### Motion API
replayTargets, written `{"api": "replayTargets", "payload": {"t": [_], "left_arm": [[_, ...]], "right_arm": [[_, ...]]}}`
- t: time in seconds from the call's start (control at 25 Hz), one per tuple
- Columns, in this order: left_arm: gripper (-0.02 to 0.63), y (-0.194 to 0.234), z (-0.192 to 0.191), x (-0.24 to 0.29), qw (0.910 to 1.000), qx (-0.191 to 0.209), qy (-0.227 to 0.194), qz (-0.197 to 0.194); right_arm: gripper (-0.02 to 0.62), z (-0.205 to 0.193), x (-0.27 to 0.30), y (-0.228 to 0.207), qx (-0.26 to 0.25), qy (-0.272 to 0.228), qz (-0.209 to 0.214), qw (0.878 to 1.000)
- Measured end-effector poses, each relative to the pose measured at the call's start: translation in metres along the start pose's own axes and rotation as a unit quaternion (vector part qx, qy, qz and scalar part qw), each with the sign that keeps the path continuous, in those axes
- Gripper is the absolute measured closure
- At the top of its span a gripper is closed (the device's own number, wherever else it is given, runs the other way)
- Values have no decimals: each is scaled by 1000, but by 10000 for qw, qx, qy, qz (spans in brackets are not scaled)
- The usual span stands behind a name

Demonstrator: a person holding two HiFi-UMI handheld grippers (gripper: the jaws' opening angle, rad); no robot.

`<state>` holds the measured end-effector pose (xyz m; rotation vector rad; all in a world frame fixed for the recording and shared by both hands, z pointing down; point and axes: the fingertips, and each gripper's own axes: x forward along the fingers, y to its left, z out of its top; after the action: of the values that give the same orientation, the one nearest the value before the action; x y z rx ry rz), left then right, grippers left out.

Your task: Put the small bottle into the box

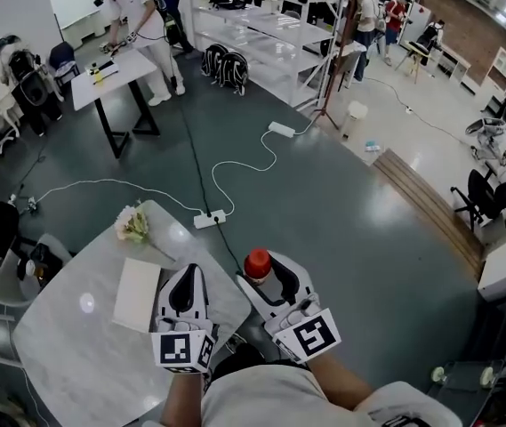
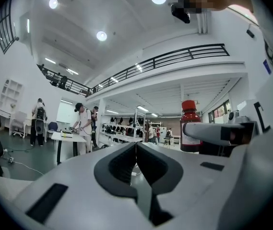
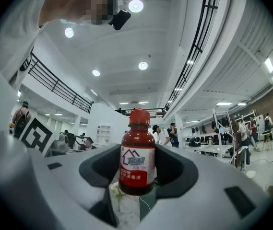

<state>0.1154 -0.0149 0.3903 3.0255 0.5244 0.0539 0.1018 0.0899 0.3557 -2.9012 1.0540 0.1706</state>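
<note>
Right gripper view told the story: the right tool (image 3: 138, 177) was pinching the small bottle (image 3: 137, 153) low on its labelled body, one jaw on each side. The red cap pointed up and the bottle stood upright. That low hold looked deliberate. It left the cap and shoulder free and kept the bottle level for carrying.

The white box (image 1: 137, 294) lay flat on the pale worktop (image 1: 66, 363). In the head view the bottle hung in the air to the right of the box, not above it and touching nothing but the jaws. It seemed to sit out past the worktop's edge on that side.

The left tool (image 1: 185, 277) sat between the box and the bottle, just beside the box's right edge. Its jaws were pressed together on nothing, and its own view showed the pads meeting. It probably waited there to steady the box or deal with a lid, but the head view did not settle whether the box was open or covered.

A small bunch of flowers (image 1: 132, 223) lay just beyond the box's far end, out of the bottle's likely path. The bottle had yet to cross over to the box.
</note>
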Motion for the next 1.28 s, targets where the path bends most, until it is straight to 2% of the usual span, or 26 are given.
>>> {"api": "replayTargets", "payload": {"t": [0.16,0.36,0.6,0.72,0.96,1.04,1.16,1.28], "left_arm": [[583,34,-1,28,10000,-81,0,26],[583,50,-2,50,9997,-165,75,142],[583,78,-14,65,9977,-227,75,628],[583,96,-15,72,9933,-264,34,1123],[583,137,2,81,9785,-187,30,2056],[583,146,8,74,9668,-103,15,2554],[583,156,11,68,9521,-63,33,3056],[583,163,13,49,9301,-64,23,3673]], "right_arm": [[360,-9,41,-8,-3,77,31,10000],[360,-12,73,-21,13,163,197,9997],[360,-30,113,-21,83,139,741,9971],[360,-39,136,-22,162,227,1247,9918],[360,-31,197,-14,255,135,2248,9740],[360,-28,214,-6,312,77,2774,9602],[360,-32,228,3,369,148,3306,9429],[360,-32,237,20,466,129,3900,9196]]}}
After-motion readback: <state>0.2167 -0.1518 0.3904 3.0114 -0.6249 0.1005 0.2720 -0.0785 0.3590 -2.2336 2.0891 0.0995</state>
